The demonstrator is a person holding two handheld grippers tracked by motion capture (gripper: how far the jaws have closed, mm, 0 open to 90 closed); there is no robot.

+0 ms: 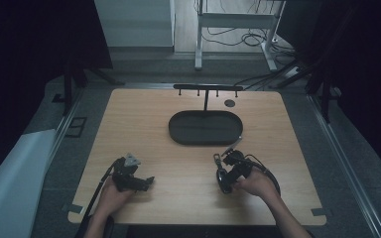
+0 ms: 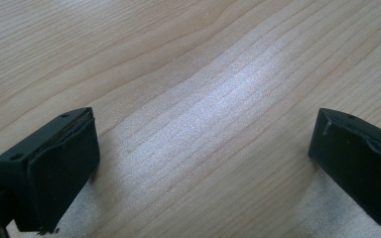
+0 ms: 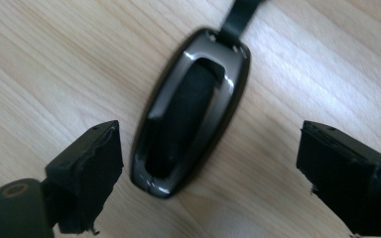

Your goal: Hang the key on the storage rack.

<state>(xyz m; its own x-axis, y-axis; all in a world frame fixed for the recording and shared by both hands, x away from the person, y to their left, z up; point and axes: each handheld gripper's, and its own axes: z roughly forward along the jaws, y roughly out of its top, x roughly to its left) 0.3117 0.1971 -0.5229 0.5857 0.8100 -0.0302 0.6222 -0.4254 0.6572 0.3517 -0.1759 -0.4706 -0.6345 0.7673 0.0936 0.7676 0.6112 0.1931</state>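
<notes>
As seen overhead, headphones [image 1: 222, 174] lengthwise front-to-back

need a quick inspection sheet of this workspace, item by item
surface: light wooden table, bare under the left hand-held gripper.
job's things: glossy dark oval piece with a strap flat on the table, between the right gripper's jaws but untouched; black oval tray at mid-table; black rack with hooks behind it.
clutter: small dark round disc near the far edge.
grippers: left hand-held gripper open, jaws on either side of bare wood; right hand-held gripper open, pads clear of the oval piece.
cables: loose cables on the floor beyond the table.
surroundings: grey floor, white frame legs, dark curtains at the sides.
</notes>
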